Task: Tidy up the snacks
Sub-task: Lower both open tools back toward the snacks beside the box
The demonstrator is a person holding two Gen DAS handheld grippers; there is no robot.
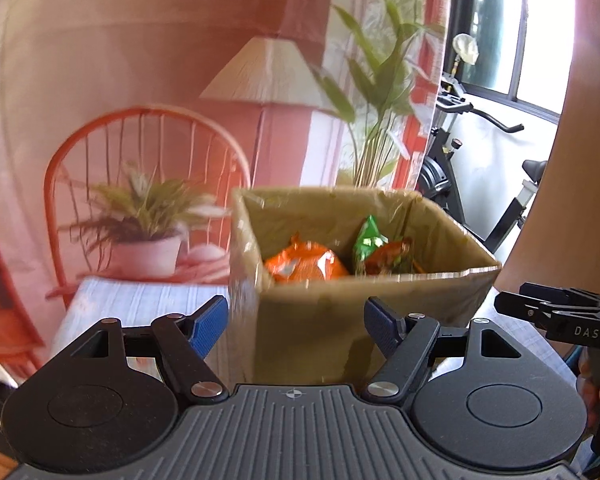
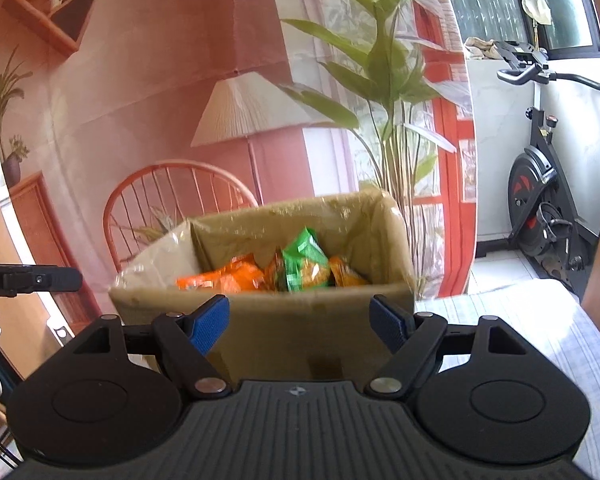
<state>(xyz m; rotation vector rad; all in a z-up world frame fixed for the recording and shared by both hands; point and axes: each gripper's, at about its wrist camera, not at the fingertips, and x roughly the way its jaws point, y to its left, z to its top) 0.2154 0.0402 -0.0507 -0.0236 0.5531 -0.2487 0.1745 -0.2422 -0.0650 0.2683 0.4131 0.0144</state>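
Cardboard box (image 1: pixel 340 312) sits at the centre of both wrist views on a pale striped tablecloth (image 1: pixel 132 308), its open top facing up and its near wall square to the cameras. Inside lie snack packets: an orange packet (image 1: pixel 306 266) lying flat at the left, its long axis running left to right, and a green packet (image 1: pixel 366 240) standing on end at the right, leaning against a reddish-brown packet (image 1: pixel 390 258).

Behind the box hangs a printed backdrop (image 1: pixel 140 80) showing a lamp, a chair and plants; an exercise bike (image 2: pixel 540 200) stands at the right of the frame beside a window.

The left gripper (image 1: pixel 294 326) hovers level in front of the box's near wall, its 2 blue-padded fingers (image 1: pixel 208 326) spread wide with nothing between them. The right gripper (image 2: pixel 300 326) does the same — fingers apart, empty, facing the near wall, not touching it. Its dark body pokes in at the right edge of the left view.
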